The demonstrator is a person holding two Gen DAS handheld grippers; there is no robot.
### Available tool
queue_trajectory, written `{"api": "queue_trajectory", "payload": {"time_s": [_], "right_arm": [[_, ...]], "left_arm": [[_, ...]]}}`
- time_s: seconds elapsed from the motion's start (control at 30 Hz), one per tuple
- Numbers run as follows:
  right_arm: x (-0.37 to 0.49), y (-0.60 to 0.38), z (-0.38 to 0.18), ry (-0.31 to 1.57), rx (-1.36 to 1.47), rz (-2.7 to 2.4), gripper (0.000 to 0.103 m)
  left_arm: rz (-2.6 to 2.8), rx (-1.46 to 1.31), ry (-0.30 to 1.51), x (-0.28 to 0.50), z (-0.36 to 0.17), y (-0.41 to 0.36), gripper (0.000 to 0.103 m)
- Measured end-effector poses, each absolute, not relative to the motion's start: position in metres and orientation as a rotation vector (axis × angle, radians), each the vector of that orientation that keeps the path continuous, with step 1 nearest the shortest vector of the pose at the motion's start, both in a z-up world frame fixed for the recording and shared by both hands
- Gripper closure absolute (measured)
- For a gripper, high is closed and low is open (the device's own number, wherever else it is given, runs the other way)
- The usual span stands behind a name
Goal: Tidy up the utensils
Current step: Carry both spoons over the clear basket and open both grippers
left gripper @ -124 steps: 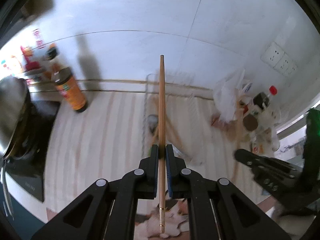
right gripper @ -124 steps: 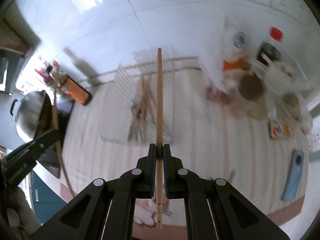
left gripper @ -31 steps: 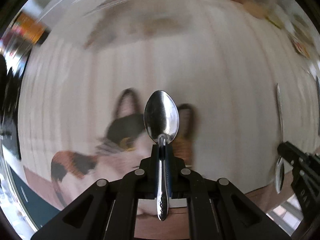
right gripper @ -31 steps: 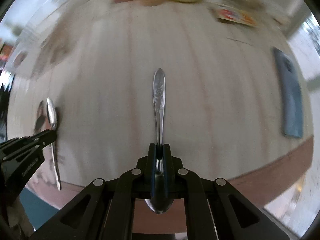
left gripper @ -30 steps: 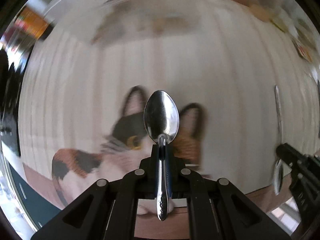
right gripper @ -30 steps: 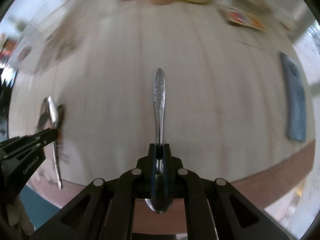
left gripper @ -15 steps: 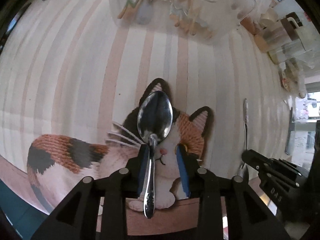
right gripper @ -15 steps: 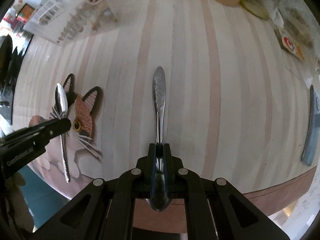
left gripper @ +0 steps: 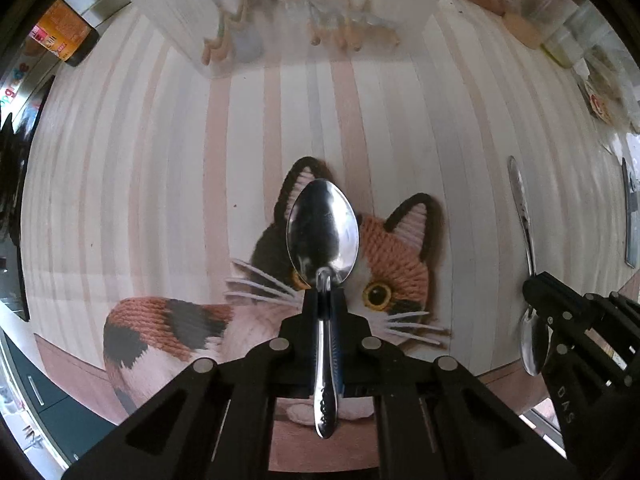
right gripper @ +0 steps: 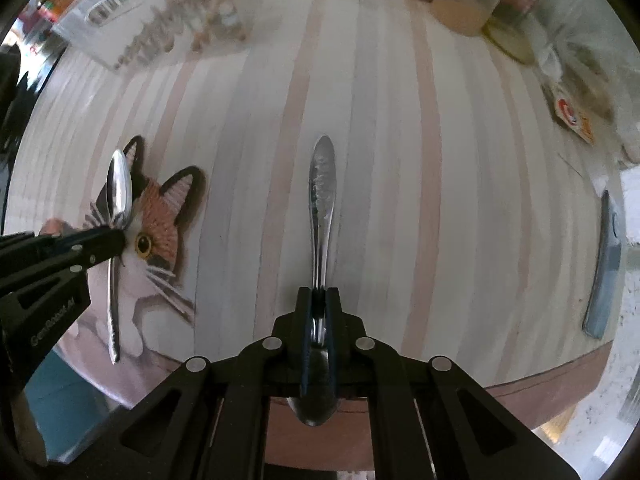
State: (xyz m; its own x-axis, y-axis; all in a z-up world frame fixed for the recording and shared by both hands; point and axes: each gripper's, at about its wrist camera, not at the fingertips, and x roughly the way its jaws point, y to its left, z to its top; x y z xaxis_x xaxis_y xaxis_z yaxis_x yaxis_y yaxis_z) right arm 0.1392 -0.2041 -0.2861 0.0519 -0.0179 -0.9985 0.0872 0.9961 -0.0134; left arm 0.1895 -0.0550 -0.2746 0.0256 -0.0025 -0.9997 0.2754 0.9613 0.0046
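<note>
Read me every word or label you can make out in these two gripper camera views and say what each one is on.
"DAS": on the black right hand-held gripper, cut off by the frame edge.
"GenRobot.AI": on the black left hand-held gripper.
Brown bottle's orange label: too blurred to read.
Red-and-white packet: print unreadable.

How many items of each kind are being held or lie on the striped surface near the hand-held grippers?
Metal spoons: 2, the left spoon and the right spoon
Cat-shaped mats: 1
Clear utensil bins: 1
Total: 4
</note>
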Motion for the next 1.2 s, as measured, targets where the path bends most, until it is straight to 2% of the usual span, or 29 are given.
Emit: {"api": "queue_trajectory", "payload": {"time_s": [0.33,0.6,0.83,1.2], "right_arm": [[0.124,-0.218,-0.260,1.424,0.175,-0.103,0.097],[0.135,-0.234,-0.215,1.352,0.235,-0.076,0.097],[0.136,-0.217,-0.171,1.273,0.248,-0.021,0.097],[0.215,-0.204,-0.100,1.097,0.230,0.032,0.097]], "left_arm": [[-0.219,0.202,1.454,0.174,-0.226,-0.046,0.099],[-0.219,0.149,1.362,0.184,-0.165,-0.030,0.099],[-0.224,0.116,1.249,0.200,-0.133,-0.035,0.099],[-0.229,0.078,1.089,0.263,-0.064,-0.044,0.099]]}}
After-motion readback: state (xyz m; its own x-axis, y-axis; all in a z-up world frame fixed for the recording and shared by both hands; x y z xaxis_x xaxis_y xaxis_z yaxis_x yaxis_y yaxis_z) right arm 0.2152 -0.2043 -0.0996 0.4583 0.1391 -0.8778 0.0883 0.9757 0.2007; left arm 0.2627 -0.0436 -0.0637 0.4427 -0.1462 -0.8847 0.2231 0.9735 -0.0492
